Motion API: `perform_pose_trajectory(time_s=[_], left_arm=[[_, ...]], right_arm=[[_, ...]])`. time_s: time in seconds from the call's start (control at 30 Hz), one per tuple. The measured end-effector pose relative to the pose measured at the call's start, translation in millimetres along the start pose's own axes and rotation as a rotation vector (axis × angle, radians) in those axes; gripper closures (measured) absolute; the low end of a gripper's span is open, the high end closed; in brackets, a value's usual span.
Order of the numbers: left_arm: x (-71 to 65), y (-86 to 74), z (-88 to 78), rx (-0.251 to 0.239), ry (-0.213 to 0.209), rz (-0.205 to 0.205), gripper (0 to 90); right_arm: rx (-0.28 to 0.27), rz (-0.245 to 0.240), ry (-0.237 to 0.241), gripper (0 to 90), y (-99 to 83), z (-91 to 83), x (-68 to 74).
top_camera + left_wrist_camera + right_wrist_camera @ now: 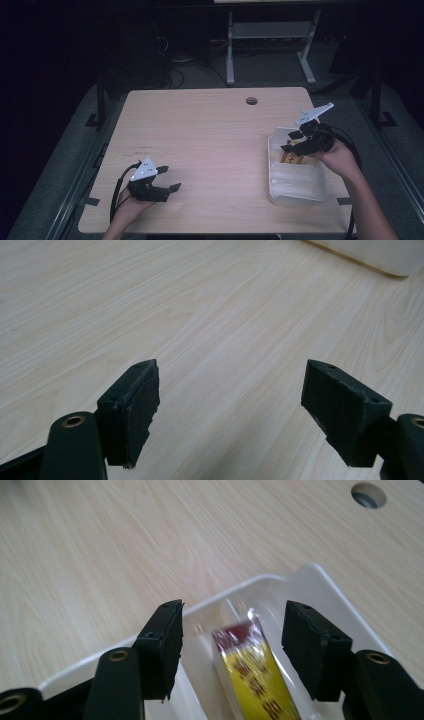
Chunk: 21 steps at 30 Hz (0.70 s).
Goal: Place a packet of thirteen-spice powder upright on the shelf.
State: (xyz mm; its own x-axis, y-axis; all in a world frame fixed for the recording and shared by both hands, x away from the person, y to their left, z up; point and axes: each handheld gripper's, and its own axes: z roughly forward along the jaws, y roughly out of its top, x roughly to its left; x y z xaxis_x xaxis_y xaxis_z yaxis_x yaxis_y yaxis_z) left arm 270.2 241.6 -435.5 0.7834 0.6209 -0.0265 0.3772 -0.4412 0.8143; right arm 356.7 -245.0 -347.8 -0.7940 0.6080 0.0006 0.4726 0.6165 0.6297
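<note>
At the near edge of the wooden table (210, 130), toward seven o'clock: left hand (127, 206) wrapped under the left gripper (170, 180), forearm entering from below, wrist low, tool lying level and aimed toward three o'clock. Jaws parted, nothing between them, bare wood grain beneath in the left gripper view (230, 390); pale corner of the tray at one o'clock in that view.

Farther off, at about four o'clock on the table: right hand (340, 157) raised above the translucent white plastic tray (274, 172), forearm angled in from the lower right corner, right gripper (292, 141) tilted down and pointing toward nine o'clock, grey three-cornered plate lifted at one o'clock from the hand. Jaws spread apart, pads clear of everything, touching neither tray nor contents.

Inside the tray, at its far end, directly below and between the open jaws: yellow and dark red snack packet (252, 672), clear-wrapped, lying flat. Red characters printed down the yellow band, too blurred to read. Near end of the tray holding clear wrapped pieces, indistinct.

Beyond, at twelve o'clock: round cable hole (251, 101) near the table's far edge.
</note>
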Motion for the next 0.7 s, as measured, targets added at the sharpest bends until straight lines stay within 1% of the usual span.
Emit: perform_pose_trajectory(time_s=[0.07,0.1,0.13,0.3,0.5,0.63,0.7], left_arm=[[0.1,0.1,-0.3,0.002,0.0,0.0,22.8],[0.0,0.1,-0.5,0.001,0.0,0.0,22.8],[-0.1,0.0,-0.6,-0.001,0.0,-0.001,22.8],[0.5,-0.2,-2.3,-0.001,0.003,-0.002,22.7],[1.7,-0.4,-4.2,0.0,0.006,-0.003,22.3],[2.2,-0.5,-4.8,-0.001,0.006,-0.004,22.3],[2.2,-0.6,-5.0,0.0,0.006,-0.002,22.3]], right_arm=[[-0.004,0.002,0.002,39.7,1.8,-0.1,1.5],[-0.023,-0.005,0.009,39.0,6.4,0.3,6.1],[-0.023,-0.005,0.009,39.0,6.4,0.3,6.1],[-0.055,-0.004,0.028,37.4,14.8,1.7,16.7],[-0.056,-0.015,0.032,35.7,22.2,4.6,30.3],[-0.055,-0.027,0.038,34.5,28.1,7.5,43.5],[-0.064,-0.038,0.06,34.2,31.6,11.3,53.0]])
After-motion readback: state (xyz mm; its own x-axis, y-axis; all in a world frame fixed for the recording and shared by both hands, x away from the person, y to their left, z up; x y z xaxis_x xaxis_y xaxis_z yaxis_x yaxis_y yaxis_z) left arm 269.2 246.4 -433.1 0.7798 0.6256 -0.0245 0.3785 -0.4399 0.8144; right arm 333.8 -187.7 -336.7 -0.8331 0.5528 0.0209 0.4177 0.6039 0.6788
